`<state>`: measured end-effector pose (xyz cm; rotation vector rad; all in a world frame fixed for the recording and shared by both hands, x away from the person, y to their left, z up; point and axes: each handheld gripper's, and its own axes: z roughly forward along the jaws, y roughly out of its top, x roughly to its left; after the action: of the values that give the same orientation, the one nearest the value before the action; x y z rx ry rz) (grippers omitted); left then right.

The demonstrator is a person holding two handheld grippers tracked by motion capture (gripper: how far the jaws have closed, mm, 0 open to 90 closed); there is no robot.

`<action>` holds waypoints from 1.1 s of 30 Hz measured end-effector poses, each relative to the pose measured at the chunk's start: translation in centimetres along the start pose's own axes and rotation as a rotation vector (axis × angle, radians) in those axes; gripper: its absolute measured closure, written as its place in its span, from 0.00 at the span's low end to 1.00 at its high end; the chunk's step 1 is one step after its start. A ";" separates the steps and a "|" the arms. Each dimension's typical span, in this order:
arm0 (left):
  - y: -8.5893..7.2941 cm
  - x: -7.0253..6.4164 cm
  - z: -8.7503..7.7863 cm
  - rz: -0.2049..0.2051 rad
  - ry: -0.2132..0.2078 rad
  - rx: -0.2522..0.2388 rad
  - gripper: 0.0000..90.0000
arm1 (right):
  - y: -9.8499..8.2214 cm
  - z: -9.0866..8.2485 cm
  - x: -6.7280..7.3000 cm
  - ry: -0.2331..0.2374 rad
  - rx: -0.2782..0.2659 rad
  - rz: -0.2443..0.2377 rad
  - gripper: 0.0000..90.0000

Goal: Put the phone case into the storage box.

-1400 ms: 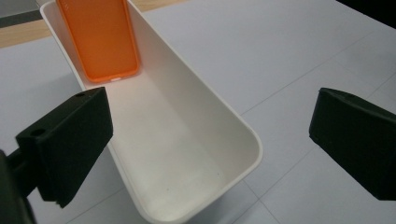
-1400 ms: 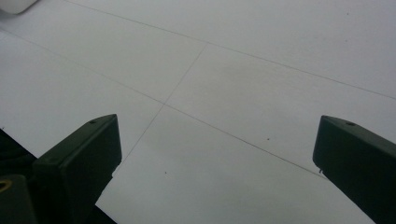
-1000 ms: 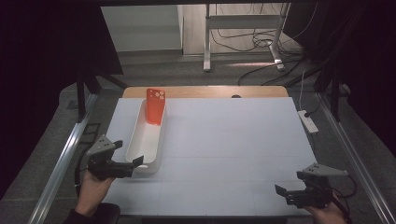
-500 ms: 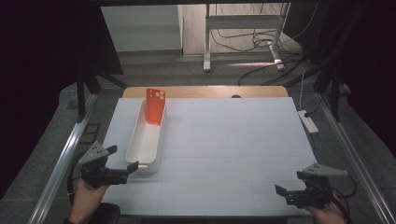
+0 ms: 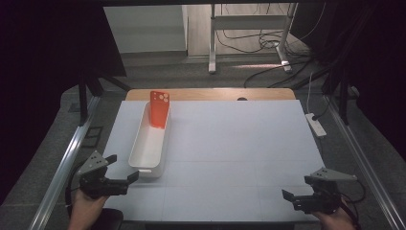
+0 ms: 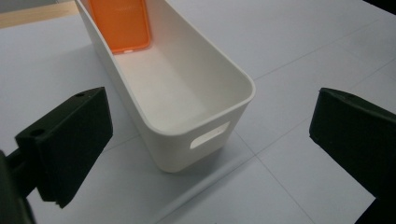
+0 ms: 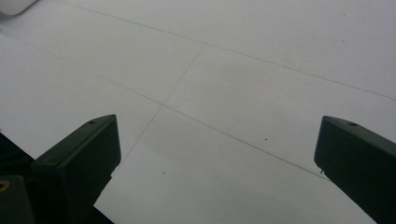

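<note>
At the near left corner of the table, the left gripper [image 5: 120, 168] sits in a hand [image 5: 86, 206] with its jaws spread wide and nothing between them. They point at the near end of a long white bin [image 5: 148, 143], just short of it without touching; in the left gripper view the bin's [image 6: 187, 107] rounded end with its slot handle lies in the gap between the two black jaws. At the near right corner, the right gripper [image 5: 299, 196] is likewise released, jaws far apart over the bare white table cover [image 7: 243, 84], holding nothing; its hand [image 5: 335, 221] is cut off by the bottom edge of the high view.

The bin stands lengthwise on the left side of the white surface [image 5: 239, 143], running away from the person. At its far end an orange phone case [image 5: 159, 109] leans upright against the inside wall; in the left gripper view its [image 6: 121, 23] top is cut off by the frame.

Farther off, a white power strip [image 5: 317, 125] lies beside the table's right edge, and the wooden tabletop edge [image 5: 210, 94] shows beyond the cover. Behind it, cables [image 5: 268, 36] trail across the dim floor around a metal stand [image 5: 213, 38].
</note>
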<state>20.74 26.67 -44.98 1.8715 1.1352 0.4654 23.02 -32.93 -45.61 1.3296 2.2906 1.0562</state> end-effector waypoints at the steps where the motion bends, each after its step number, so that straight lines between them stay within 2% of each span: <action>1: -0.1 0.0 0.0 -0.001 0.002 0.003 0.00 | 0.0 0.0 0.0 0.000 0.000 0.000 0.01; 9: -0.9 0.1 -0.2 0.000 0.027 0.022 0.00 | 0.0 0.0 0.0 -0.002 0.000 0.002 0.01; 17: -1.7 -0.1 -0.5 -0.002 0.034 0.038 0.00 | 0.0 0.0 -0.1 -0.001 -0.002 0.005 0.01; 31: -2.7 -0.4 -0.3 0.032 0.083 0.101 0.00 | 0.0 0.0 -0.1 -0.001 -0.001 0.008 0.01; 33: -2.7 -0.4 -0.3 0.032 0.088 0.097 0.00 | 0.0 0.0 -0.1 -0.001 -0.002 0.009 0.01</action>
<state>18.94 26.99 -47.00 1.9725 1.2062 0.5238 23.06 -32.97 -45.63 1.3408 2.2844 1.0596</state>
